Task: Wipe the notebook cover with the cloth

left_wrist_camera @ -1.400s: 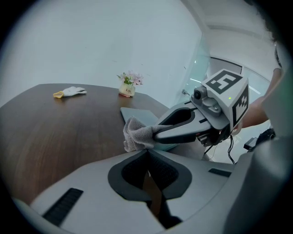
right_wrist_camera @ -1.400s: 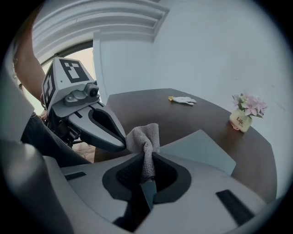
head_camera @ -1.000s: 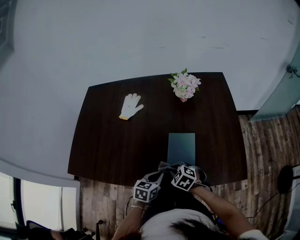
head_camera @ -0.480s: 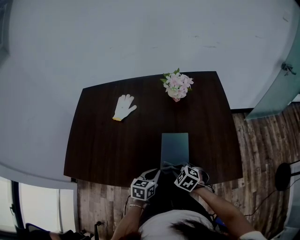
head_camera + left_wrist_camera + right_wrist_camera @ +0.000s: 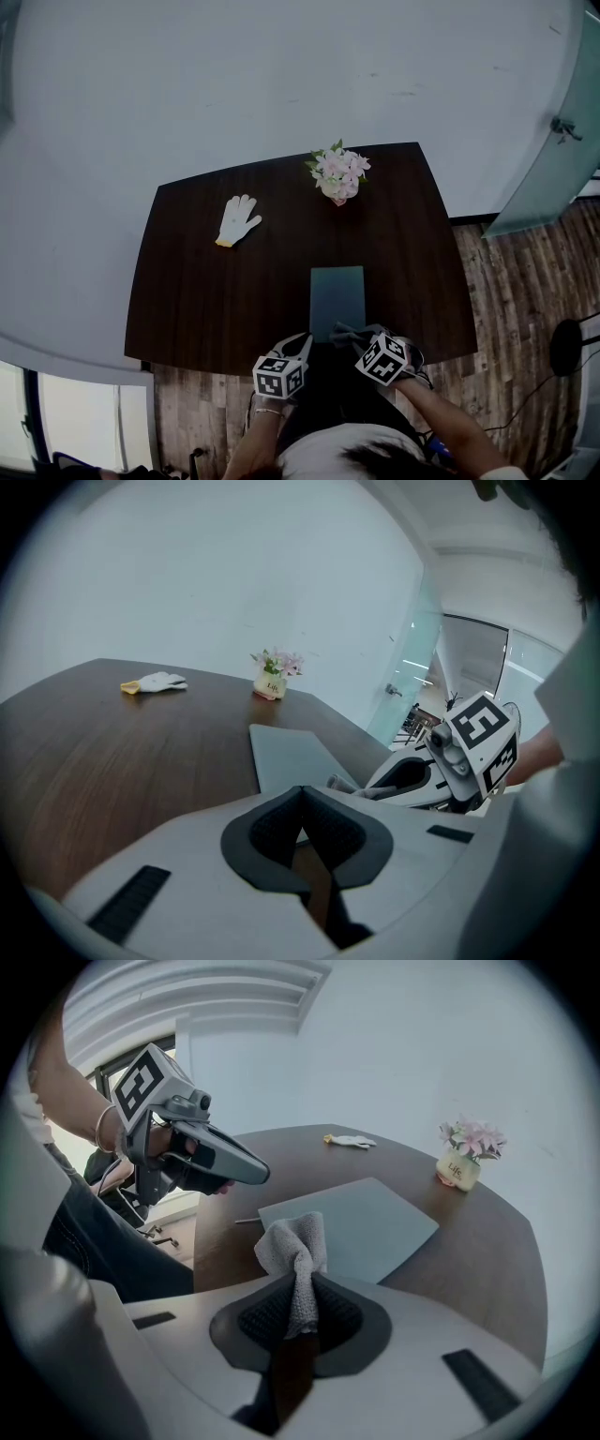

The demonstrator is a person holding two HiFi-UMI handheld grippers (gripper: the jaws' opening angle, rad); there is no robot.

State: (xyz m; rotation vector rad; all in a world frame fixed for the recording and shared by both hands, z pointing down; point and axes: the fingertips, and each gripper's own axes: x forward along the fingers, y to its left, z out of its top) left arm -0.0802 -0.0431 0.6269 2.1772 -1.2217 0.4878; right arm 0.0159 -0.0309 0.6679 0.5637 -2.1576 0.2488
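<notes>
Notebook: lies flat and closed on the dark table, on the person's side of the flower pot, well apart from it, with its near short edge close to the table's edge.
Long axis: runs from the person toward the flower pot, nearly in line with it; the short edges face the pot and the person. Which long side carries the spine I cannot tell.
Cloth: bunched into a tuft that stands up out of the right gripper, over the notebook end farthest from the flower pot.
Right gripper: clamped on the cloth, which is pinched between both pads with loose folds sticking out ahead.
Left gripper: jaws together with nothing between them, held off the table's near edge, on the far side of the notebook from the flower pot.
Glove: white, lying beside the flower pot toward the person's left, apart from it and out of the work.
Step in hand: bringing the cloth down onto the cover, as I judge it; whether the two touch yet is unclear.
Doing it well: lower until the tuft flattens on the cover, then stroke along the long axis toward the flower pot, in side-by-side passes across the width. Keep the jaws off the cover so that only fabric rubs. The notebook may slide toward the pot, so the left gripper could press on its near corner.
</notes>
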